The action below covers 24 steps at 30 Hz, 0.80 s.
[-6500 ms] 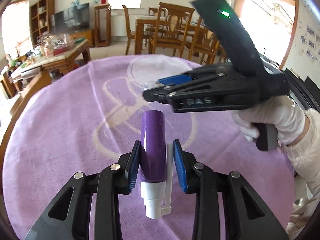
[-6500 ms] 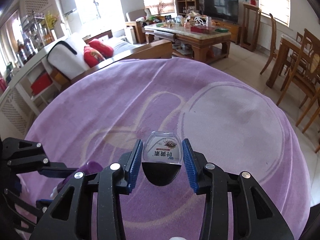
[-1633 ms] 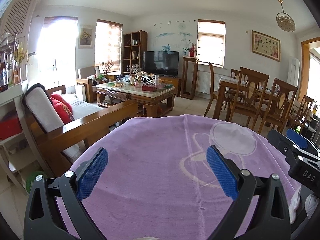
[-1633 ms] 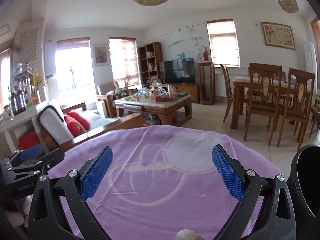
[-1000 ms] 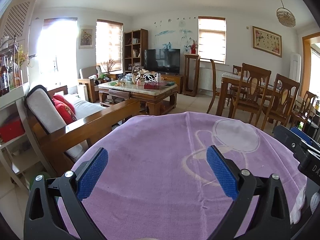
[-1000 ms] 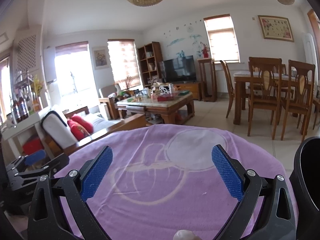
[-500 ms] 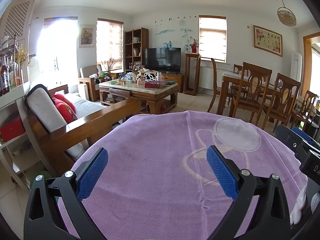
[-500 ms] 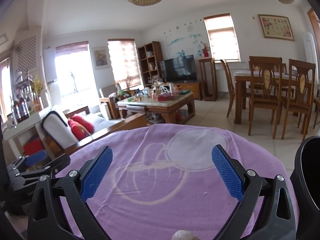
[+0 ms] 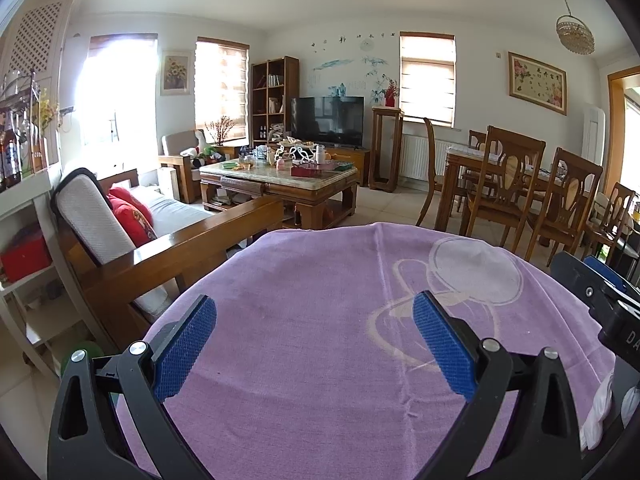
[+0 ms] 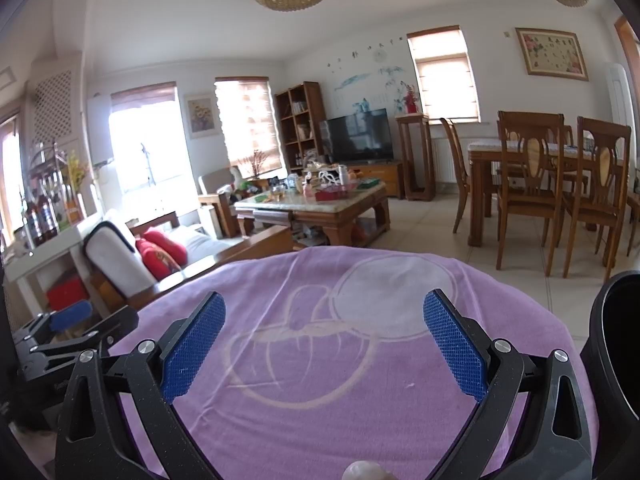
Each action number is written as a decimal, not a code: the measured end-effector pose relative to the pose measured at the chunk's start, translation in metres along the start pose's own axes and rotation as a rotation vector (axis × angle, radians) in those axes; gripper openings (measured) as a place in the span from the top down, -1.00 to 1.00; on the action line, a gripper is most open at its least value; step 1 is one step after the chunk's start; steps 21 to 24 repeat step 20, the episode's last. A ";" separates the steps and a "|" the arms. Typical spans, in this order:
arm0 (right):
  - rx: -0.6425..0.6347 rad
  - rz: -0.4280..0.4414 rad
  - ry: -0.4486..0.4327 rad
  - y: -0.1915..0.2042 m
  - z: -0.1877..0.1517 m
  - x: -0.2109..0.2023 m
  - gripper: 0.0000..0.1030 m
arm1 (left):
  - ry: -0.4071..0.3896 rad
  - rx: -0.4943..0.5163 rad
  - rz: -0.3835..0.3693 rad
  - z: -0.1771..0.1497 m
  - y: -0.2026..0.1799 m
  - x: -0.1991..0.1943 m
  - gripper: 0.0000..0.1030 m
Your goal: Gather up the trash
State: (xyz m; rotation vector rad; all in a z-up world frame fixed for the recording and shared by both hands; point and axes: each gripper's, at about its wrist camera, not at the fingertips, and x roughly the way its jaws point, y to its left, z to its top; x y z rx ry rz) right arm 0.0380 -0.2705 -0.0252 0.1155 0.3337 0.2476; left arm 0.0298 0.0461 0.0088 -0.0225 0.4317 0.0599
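My left gripper (image 9: 314, 344) is wide open and empty above the round table with the purple cloth (image 9: 320, 320). My right gripper (image 10: 324, 346) is wide open and empty over the same cloth (image 10: 320, 380). No trash lies on the cloth in either view. A black bin (image 10: 616, 344) stands at the table's right edge in the right wrist view. The right gripper shows at the right edge of the left wrist view (image 9: 600, 300). The left gripper shows at the left edge of the right wrist view (image 10: 68, 336).
A wooden sofa with red cushions (image 9: 132, 216) stands left of the table. A coffee table (image 9: 280, 184) with clutter, dining chairs (image 9: 512, 192) and a dining table stand beyond. A small pale round thing (image 10: 362, 472) shows at the bottom edge of the right wrist view.
6.5 s ago the left gripper held a purple bottle and the right a small clear package; both are now open and empty. In the last second hardly anything has moved.
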 end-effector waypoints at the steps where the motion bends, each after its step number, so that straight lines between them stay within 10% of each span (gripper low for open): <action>1: 0.000 0.000 0.000 0.000 0.001 0.000 -0.89 | 0.000 0.001 0.000 0.000 0.000 0.000 -0.90; 24: 0.002 -0.001 0.001 0.000 0.002 0.000 -0.90 | -0.002 0.001 0.003 0.000 0.000 -0.001 -0.90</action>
